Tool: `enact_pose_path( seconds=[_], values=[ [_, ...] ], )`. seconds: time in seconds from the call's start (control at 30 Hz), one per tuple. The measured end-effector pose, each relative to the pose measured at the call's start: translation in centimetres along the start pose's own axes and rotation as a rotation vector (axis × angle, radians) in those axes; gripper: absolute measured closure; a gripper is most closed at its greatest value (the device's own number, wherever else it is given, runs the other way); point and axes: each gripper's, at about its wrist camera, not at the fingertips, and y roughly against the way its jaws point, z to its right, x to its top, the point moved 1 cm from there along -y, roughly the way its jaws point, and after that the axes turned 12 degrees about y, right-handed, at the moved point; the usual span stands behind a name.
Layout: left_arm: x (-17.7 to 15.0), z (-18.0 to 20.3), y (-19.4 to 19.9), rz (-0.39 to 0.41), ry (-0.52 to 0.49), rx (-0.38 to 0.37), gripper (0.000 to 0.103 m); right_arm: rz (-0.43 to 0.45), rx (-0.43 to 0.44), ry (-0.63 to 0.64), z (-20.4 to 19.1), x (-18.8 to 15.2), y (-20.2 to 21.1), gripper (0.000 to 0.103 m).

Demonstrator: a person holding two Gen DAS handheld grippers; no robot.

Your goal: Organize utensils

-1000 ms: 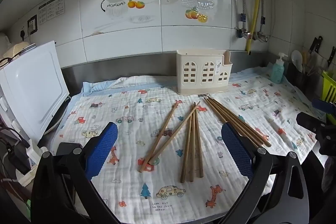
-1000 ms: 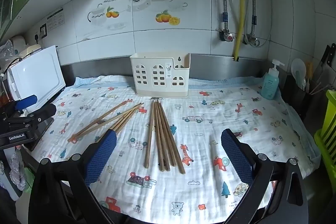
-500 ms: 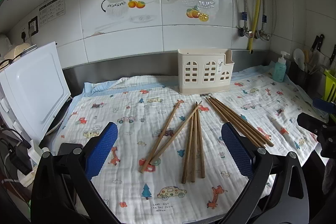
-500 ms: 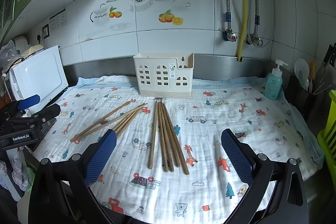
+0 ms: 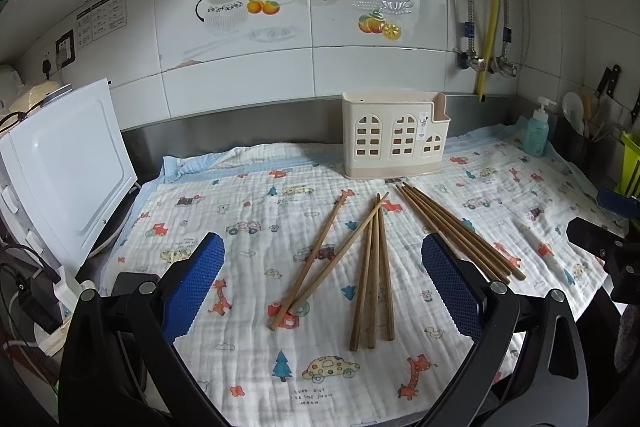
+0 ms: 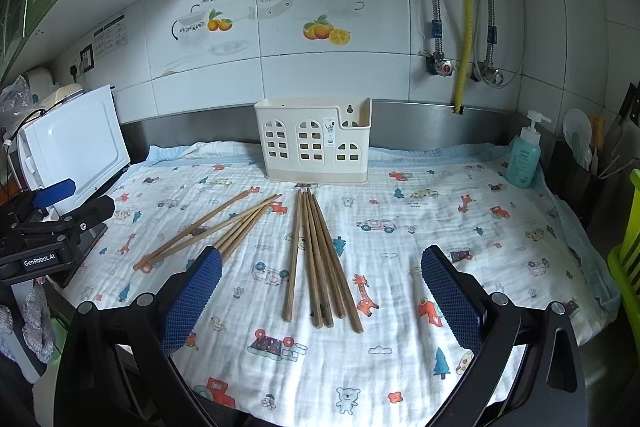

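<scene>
We find the left gripper (image 5: 322, 283) with its blue pads spread wide and nothing between them, held low over the near edge of the printed cloth (image 5: 248, 211). Directly ahead of its gap lie two crossed chopsticks (image 5: 320, 263), touching where they overlap near their near ends. Just to the right of these, still within the gap, a group of three chopsticks (image 5: 372, 275) lies fanned together. Beyond the right pad, a tight bundle of darker chopsticks (image 5: 460, 231) runs diagonally away.

We find the right gripper (image 6: 320, 293) likewise spread apart and empty. Ahead of it, between the pads, the dark bundle (image 6: 320, 255) lies on the cloth, one stick set slightly apart on its left. The lighter chopsticks (image 6: 224, 227) lie past its left pad.

The cream utensil holder (image 6: 316, 147) stands upright at the far side, straight ahead of both grippers, against the steel backsplash, apart from all chopsticks. We see no utensil standing in it. A soap bottle (image 6: 522, 159) stands far right of the right gripper.
</scene>
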Motion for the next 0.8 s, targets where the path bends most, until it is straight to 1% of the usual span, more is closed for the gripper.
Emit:
enact_pose_path(
  seconds=[0.37,0.8],
  values=[
    [-0.4,-0.1,0.7,0.016,0.003,0.0,0.005,0.008,-0.003,0.002,-0.1,0.1,0.2,0.006],
    [-0.1,-0.5,1.3,0.032,0.007,0.001,0.005,0.02,-0.005,0.007,-0.1,0.2,0.5,0.006]
  ],
)
